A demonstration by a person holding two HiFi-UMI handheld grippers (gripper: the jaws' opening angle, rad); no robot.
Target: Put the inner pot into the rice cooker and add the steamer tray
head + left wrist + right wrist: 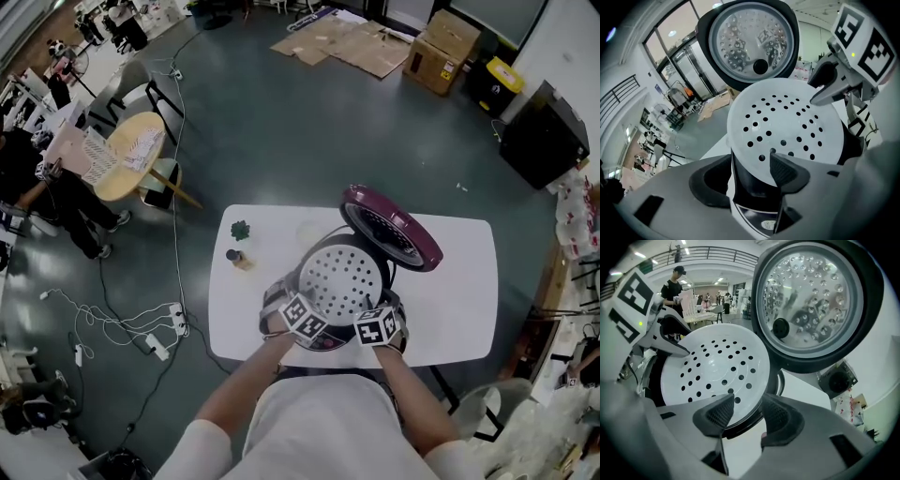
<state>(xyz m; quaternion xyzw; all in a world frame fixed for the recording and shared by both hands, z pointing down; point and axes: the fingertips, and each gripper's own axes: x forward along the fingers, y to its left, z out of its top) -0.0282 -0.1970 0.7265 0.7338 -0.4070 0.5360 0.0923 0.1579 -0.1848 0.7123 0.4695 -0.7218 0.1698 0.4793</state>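
**Head view:** person's white-shirted torso (323, 427) is closest, at the bottom edge, w/ bare forearms (248, 384) reaching to the rice cooker (319, 248). L claw (302, 317) & R claw (380, 326) sit side by side at the cooker's near rim, marker cubes up. Cooker holds the white perforated steamer tray (339, 279), lying in its mouth. Inner pot can't be made out under it. Maroon lid (394, 225) stands open behind the cooker. Cooker stands on a white surface (450, 281). Left of the cooker on that surface are a small green thing (241, 229) & a small dark-and-tan item (236, 257), both too small to ID. Room has a dark grey floor (281, 131). Flattened cardboard (347, 42) & boxes (441, 47) lie far beyond the cooker, and a round wooden table (131, 155) far to its left. Power strips w/ cables (159, 342) lie on the floor left of it.

**L claw view:** jaws apart, released. Tray's near rim & the cooker's dark wall lie btwn them. One pad sits over the tray's edge, the other stands off. Lid's holed inner plate rises behind the cooker.

**R claw view:** jaws apart, released, w/ tray rim & cooker rim btwn the pads and nothing clamped. Person in black (672, 287) stands in the bg, left of the cooker.
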